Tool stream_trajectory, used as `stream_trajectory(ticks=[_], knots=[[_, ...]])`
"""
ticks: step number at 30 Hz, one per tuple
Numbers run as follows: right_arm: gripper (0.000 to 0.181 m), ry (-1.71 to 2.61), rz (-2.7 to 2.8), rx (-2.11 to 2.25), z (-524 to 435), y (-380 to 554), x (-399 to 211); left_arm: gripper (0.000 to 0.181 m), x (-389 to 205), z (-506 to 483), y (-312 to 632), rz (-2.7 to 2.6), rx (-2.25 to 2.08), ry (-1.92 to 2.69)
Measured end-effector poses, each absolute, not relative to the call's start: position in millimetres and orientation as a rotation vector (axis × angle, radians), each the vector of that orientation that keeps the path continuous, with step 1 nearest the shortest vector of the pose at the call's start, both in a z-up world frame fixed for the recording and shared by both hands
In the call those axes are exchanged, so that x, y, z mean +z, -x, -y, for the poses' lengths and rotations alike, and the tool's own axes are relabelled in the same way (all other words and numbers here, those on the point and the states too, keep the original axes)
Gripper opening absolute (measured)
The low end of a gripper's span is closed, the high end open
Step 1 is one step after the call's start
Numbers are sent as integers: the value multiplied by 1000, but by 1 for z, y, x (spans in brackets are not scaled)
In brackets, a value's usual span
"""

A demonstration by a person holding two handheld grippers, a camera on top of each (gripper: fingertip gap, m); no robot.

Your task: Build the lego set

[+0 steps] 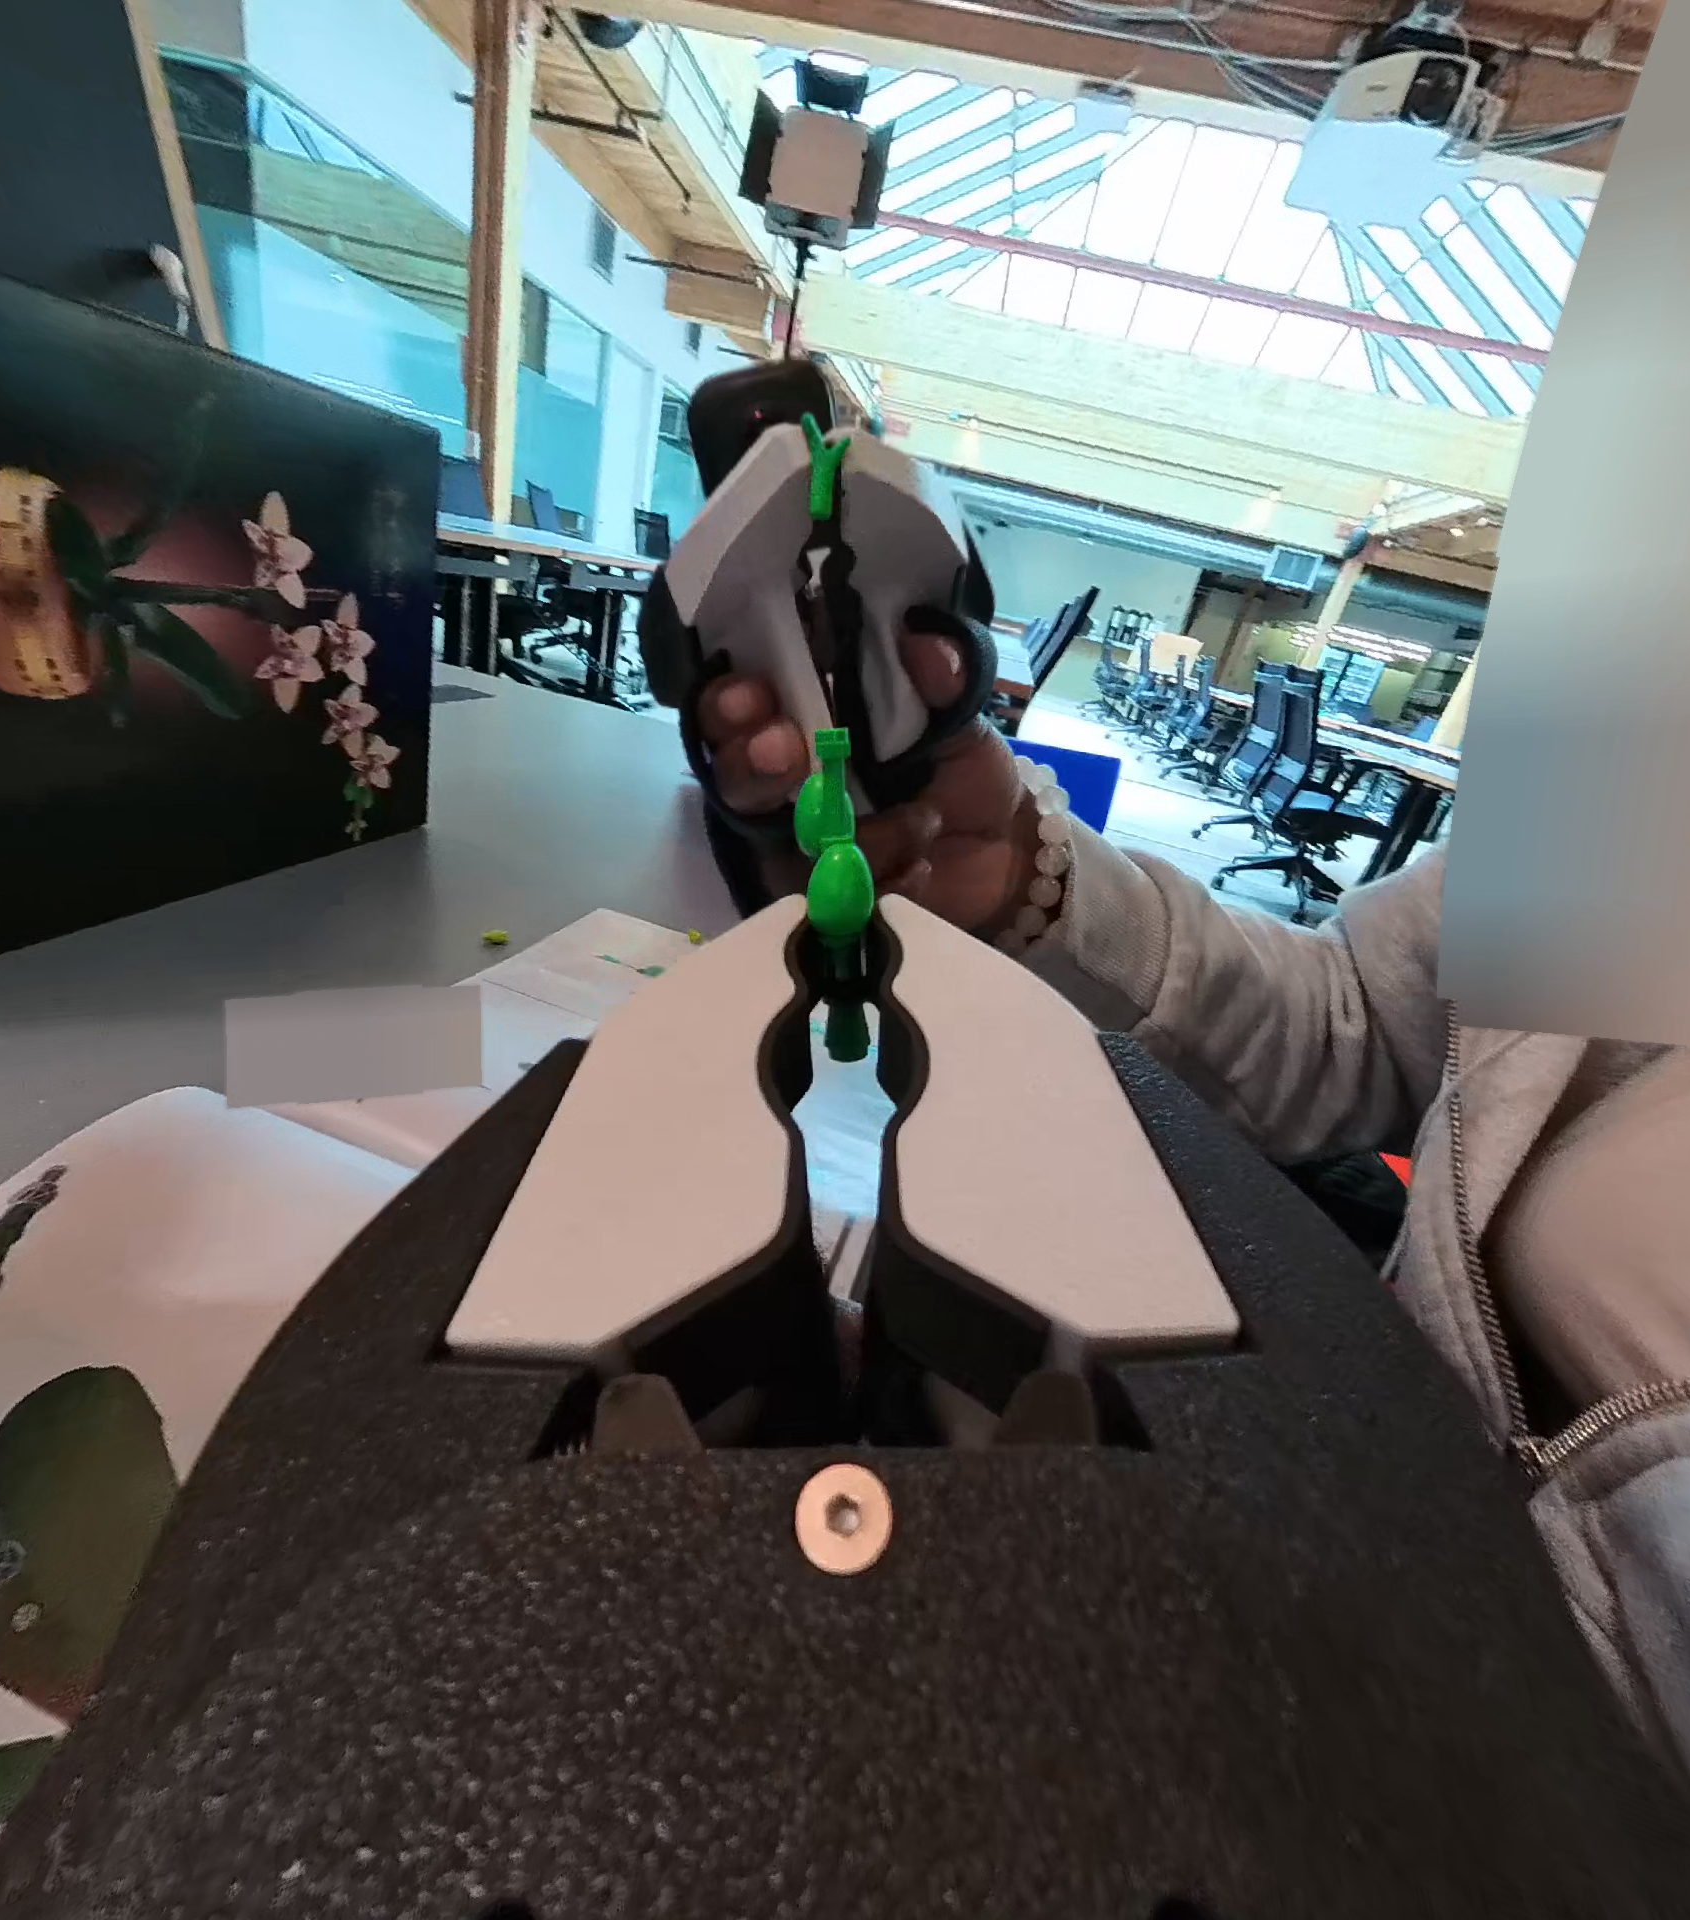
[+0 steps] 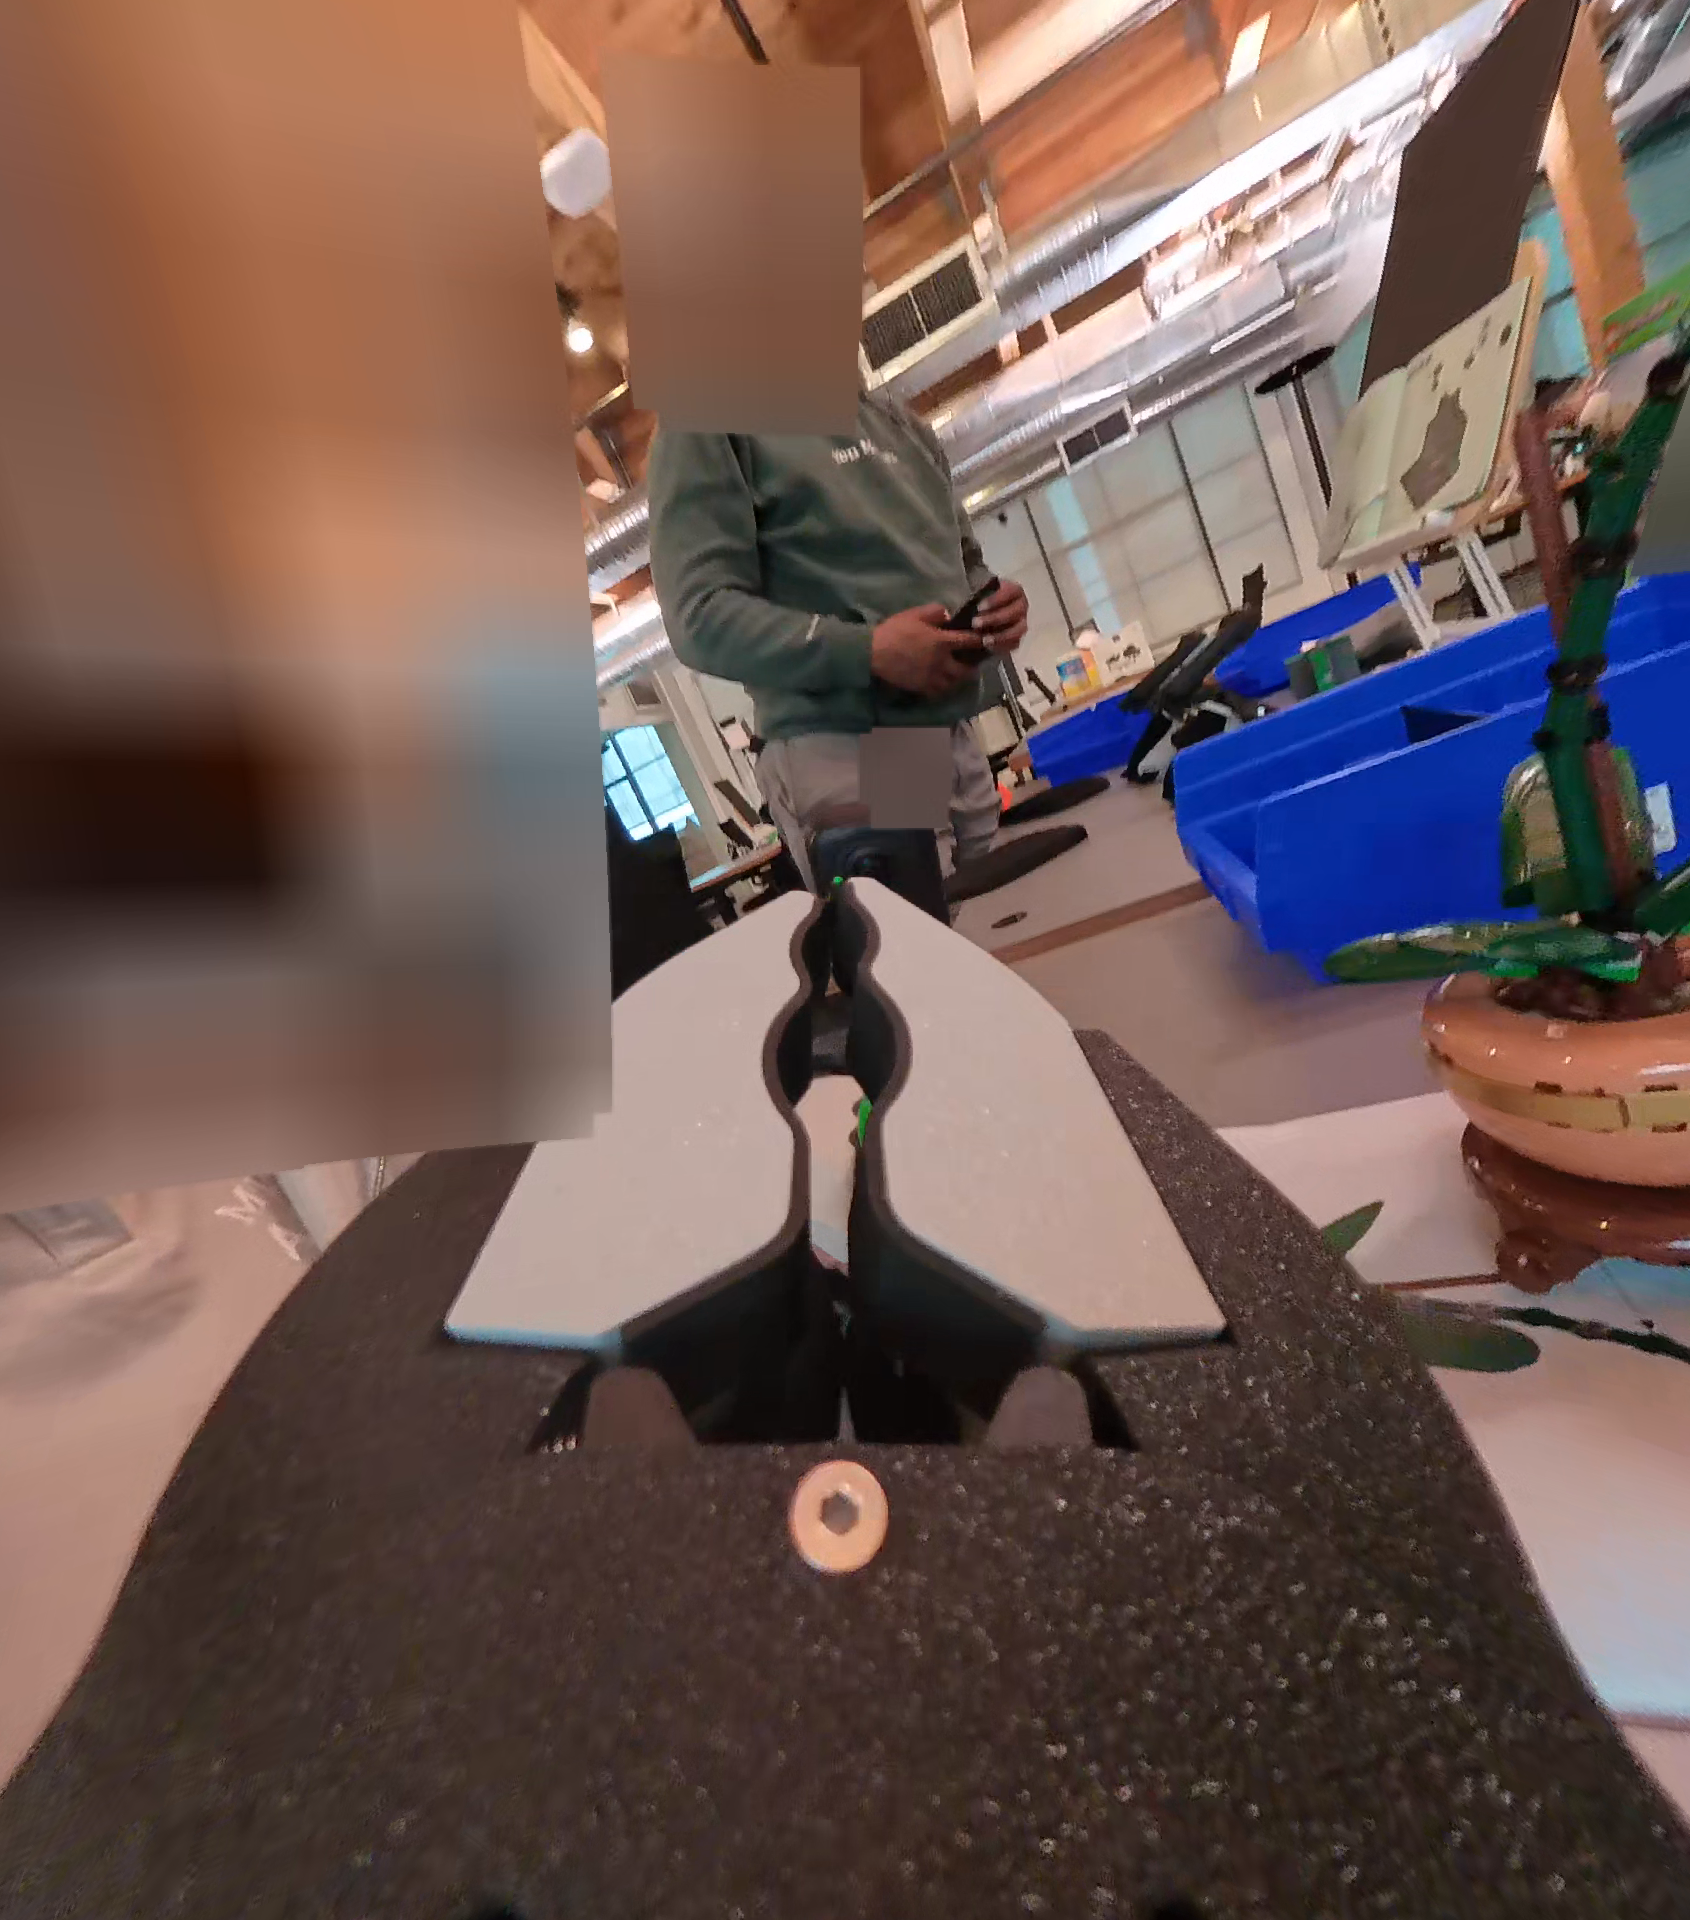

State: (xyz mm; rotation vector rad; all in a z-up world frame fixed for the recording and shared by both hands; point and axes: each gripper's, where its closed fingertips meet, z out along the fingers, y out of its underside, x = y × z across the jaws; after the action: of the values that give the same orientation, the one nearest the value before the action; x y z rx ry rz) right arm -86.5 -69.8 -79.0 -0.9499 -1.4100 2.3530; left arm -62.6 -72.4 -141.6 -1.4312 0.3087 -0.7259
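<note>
My left tool (image 1: 836,920) is clamped on a bright green lego stem (image 1: 833,873). The stem is slim: two glossy egg-shaped buds stacked one above the other, a short square-ended peg on top, and a darker green peg at the bottom that hangs in the gap between my tool's white fingers. It stands nearly upright, raised above the bench (image 1: 550,790).

My right tool (image 1: 825,488) faces me from just beyond the stem, held in my right hand (image 1: 799,748). It is pinched tight on a thin green sprig (image 1: 823,468) with a small forked tip that sticks out past its fingertips. In the right wrist view only a speck of that green shows at the tip of the right tool (image 2: 836,894), with a sliver more lower in the slot. The sprig sits above the stem's top peg, apart from it.

The half-built lego orchid (image 2: 1589,790) stands on the bench to the right: a tan, banded pot on a brown base, dark green leaves spreading at the rim, and a tall dark green stalk beside a brown one. The set's dark box (image 1: 155,665) stands at the left, and an open instruction booklet (image 1: 10,1351) lies below my left tool.
</note>
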Motion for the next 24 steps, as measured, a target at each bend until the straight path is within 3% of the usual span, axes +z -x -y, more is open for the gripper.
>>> stream_trajectory(ticks=[1, 24], knots=[[0, 961, 1428, 2342, 72, 87, -83, 6, -142, 73, 61, -315, -744, 1434], [0, 1033, 1506, 2394, 85, 81, -105, 6, -143, 79, 52, -348, -902, 1435]])
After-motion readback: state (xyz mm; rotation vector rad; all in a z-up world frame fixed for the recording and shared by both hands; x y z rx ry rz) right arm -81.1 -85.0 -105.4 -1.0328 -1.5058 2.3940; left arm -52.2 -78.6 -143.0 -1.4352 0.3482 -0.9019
